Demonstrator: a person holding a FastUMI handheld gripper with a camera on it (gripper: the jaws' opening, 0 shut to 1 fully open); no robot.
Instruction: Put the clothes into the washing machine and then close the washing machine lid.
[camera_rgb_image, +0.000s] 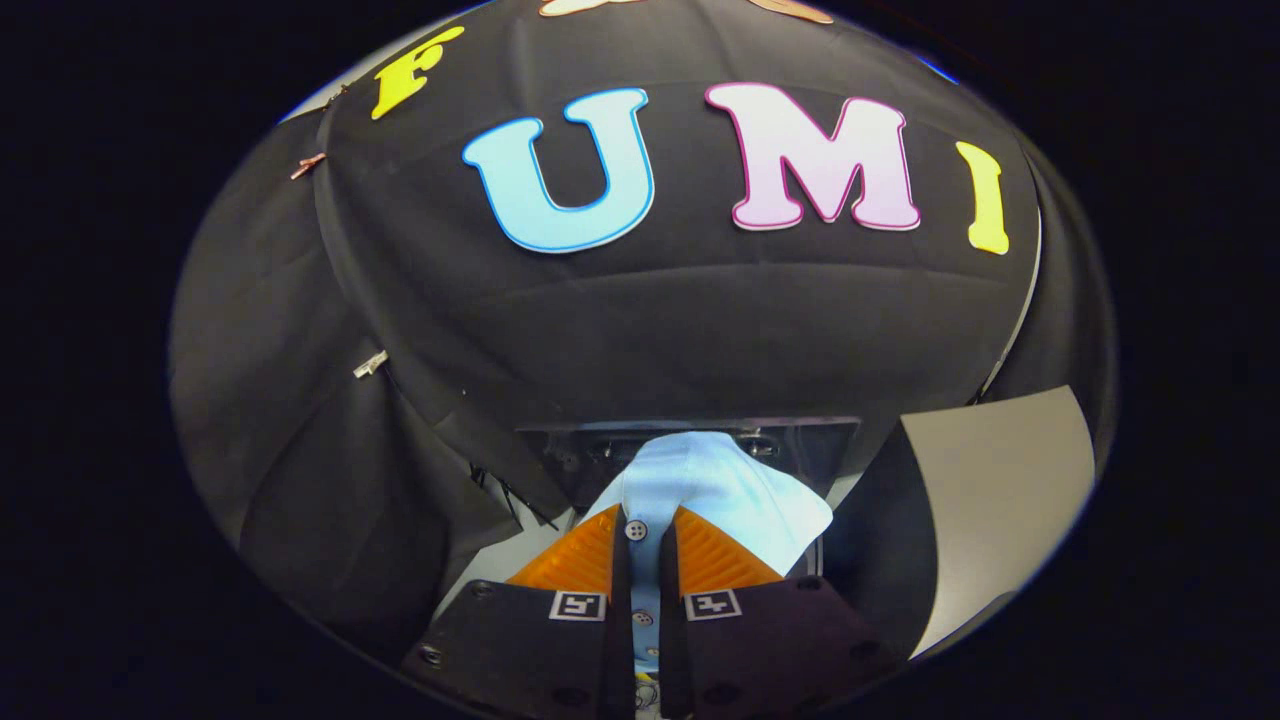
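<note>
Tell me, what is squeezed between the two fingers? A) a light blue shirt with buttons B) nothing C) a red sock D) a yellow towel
A: the hand-held gripper is shut on the light blue shirt, its button strip pinched between both fingers.

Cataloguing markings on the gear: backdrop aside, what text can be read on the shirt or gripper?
None readable.
The light blue shirt, pinched by the gripper with both fingers closed on it, shows buttons but no print.
The square markers on the fingers are coded patterns, not words.
</note>
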